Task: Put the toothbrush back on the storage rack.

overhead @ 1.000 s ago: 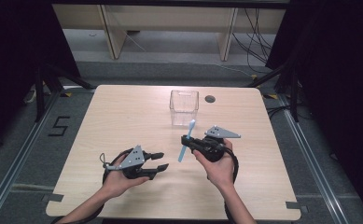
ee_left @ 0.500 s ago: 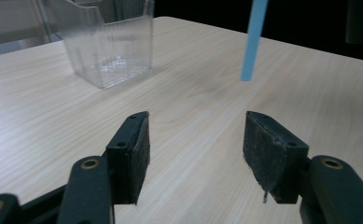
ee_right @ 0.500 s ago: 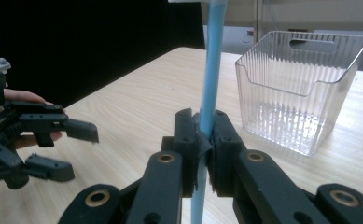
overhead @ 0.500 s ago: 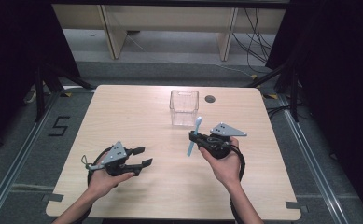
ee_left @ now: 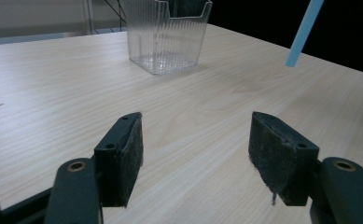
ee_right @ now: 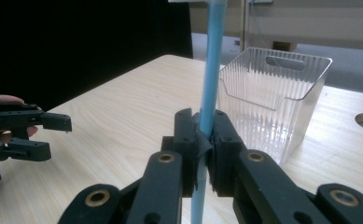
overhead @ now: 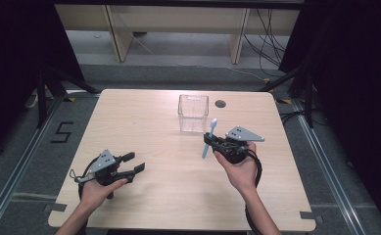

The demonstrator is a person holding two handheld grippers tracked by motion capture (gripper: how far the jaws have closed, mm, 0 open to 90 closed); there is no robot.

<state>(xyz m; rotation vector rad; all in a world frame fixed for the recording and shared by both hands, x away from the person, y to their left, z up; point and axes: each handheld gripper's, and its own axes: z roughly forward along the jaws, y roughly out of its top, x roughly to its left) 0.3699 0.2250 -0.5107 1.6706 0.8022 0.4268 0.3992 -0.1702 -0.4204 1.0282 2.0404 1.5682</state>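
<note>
Jaws of the right gripper [ee_right: 206,149] are pressed tight on a thin blue toothbrush [ee_right: 210,84], pinching it part way along its handle. In the high view the right gripper [overhead: 212,142] holds the toothbrush [overhead: 209,138] up off the table [overhead: 144,117], with the white brush end pointing toward the clear plastic box [overhead: 193,113] and the plain end hanging down toward the person. The box [ee_right: 275,102] stands open at the top, just past the toothbrush, and it looks empty. The job in hand seems to be putting the toothbrush into that box. To do it well, the right hand should lift the toothbrush a bit higher than the box rim, move it over the open top, and tip it so one end points down inside. The walls are tall and thin, so a bump from the side could push the box along the table or knock it over. The jaws should let go only when the low end is well inside. The left gripper [overhead: 129,164] rests low near the front left of the table, well apart from the box, and its jaws are spread wide with nothing between them, as the left gripper view shows with its pads [ee_left: 131,158]. It can stay there, or come near to steady the box if it slides.
</note>
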